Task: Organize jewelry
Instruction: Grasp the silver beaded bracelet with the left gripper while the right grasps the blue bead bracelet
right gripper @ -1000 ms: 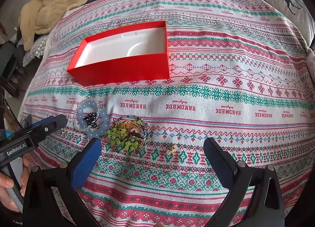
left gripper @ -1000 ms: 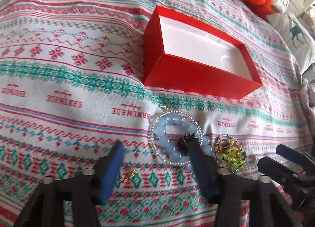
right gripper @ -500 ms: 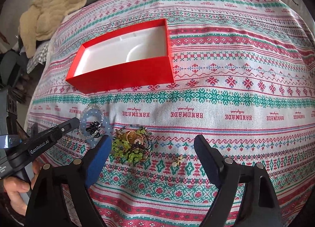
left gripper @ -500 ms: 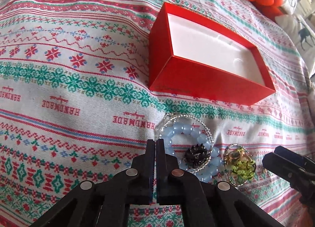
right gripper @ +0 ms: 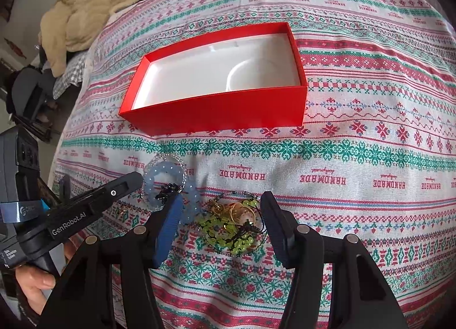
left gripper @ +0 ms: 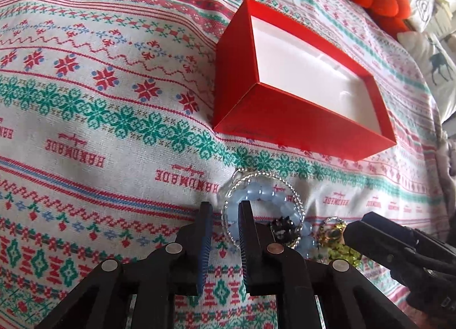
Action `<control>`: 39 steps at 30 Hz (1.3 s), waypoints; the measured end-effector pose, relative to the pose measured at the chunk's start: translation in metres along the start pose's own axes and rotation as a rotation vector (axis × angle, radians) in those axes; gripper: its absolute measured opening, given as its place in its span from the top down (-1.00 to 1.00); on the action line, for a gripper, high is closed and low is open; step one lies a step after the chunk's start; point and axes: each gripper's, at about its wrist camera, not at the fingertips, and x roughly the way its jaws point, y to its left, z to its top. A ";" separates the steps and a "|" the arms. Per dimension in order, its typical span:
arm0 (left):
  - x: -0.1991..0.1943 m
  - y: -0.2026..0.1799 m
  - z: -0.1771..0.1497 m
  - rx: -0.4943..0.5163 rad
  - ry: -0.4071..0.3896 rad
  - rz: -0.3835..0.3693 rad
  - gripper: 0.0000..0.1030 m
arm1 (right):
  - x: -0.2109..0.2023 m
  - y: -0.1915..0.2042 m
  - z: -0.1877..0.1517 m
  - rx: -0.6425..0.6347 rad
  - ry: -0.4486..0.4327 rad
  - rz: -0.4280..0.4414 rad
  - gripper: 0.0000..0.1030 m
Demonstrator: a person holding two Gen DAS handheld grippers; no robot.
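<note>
Matt red cardboard box (right gripper: 219, 109) on coarse woven cloth (right gripper: 356, 158); glossy beads (right gripper: 171, 175).

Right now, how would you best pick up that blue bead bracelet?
I would pinch the blue bead bracelet across one stretch of its bead ring, coming straight down from above. It lies flat on the tablecloth, so a side approach finds no edge. I would take the far arc, away from the black charm.
</note>
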 end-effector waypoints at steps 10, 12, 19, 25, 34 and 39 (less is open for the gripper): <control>-0.017 -0.001 0.001 0.045 -0.058 0.031 1.00 | 0.004 -0.001 0.007 -0.001 0.006 0.001 -0.16; -0.024 0.006 0.002 0.039 -0.077 0.036 1.00 | 0.004 0.003 0.008 -0.011 0.006 0.008 -0.16; -0.034 0.034 0.000 -0.002 -0.084 0.081 1.00 | 0.018 0.026 0.011 -0.079 0.038 0.024 0.30; -0.035 0.047 -0.007 -0.026 -0.074 0.107 1.00 | 0.043 0.035 0.010 -0.119 0.089 -0.029 0.52; -0.040 0.033 -0.007 0.001 -0.088 0.094 1.00 | 0.043 0.045 0.008 -0.180 0.055 -0.081 0.76; -0.059 0.018 -0.006 0.033 -0.138 0.065 1.00 | 0.011 0.049 0.010 -0.175 -0.012 -0.016 0.77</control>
